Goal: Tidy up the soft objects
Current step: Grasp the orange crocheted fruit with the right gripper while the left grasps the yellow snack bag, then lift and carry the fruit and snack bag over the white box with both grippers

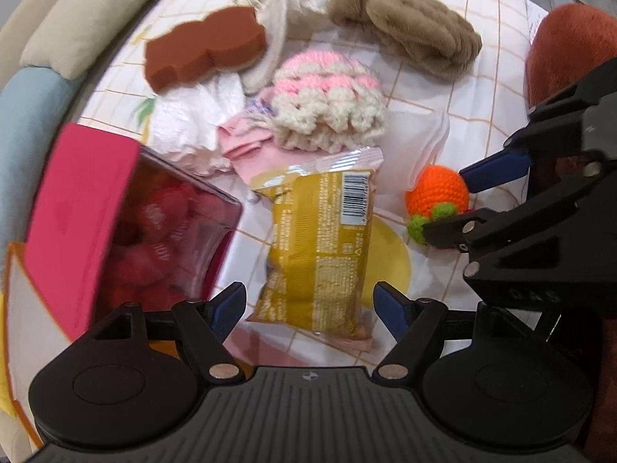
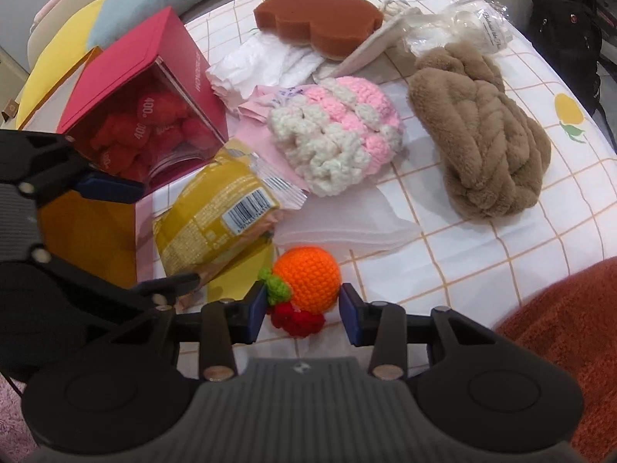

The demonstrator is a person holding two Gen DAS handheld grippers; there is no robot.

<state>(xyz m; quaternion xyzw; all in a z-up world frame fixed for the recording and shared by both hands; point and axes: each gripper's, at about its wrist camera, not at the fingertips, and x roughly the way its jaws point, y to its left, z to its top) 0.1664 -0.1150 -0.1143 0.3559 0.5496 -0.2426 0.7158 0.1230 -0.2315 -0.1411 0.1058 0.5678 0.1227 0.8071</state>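
1. Broadly, a white bedsheet (image 2: 501, 247) with an orange grid and printed yellow fruit carries everything; pillows line its far-left edge.
2. A tan plush braided pillow (image 2: 478, 135) lies toward the sheet's right edge.
3. A red box with a clear window (image 2: 142, 104), tilted and filled with red pieces, sits at the left edge.
4. A brown foam sponge (image 2: 320, 19) rests at the far edge, on white crumpled tissue.
5. A pink-and-cream crochet hat (image 2: 339, 131) lies mid-sheet.
6. A yellow snack packet (image 1: 316, 247) lies just nearer than the hat, beside the box.
7. A crochet orange with a green leaf (image 2: 308, 277) sits near the near edge, a red crochet piece under it.
8. Left gripper (image 1: 310, 306) hangs wide apart over the packet's near end, its blue pads clear of the wrapper, holding nothing.
9. Right gripper (image 2: 302, 308) is partly closed, its pads flanking the orange; whether they press on it I cannot tell.
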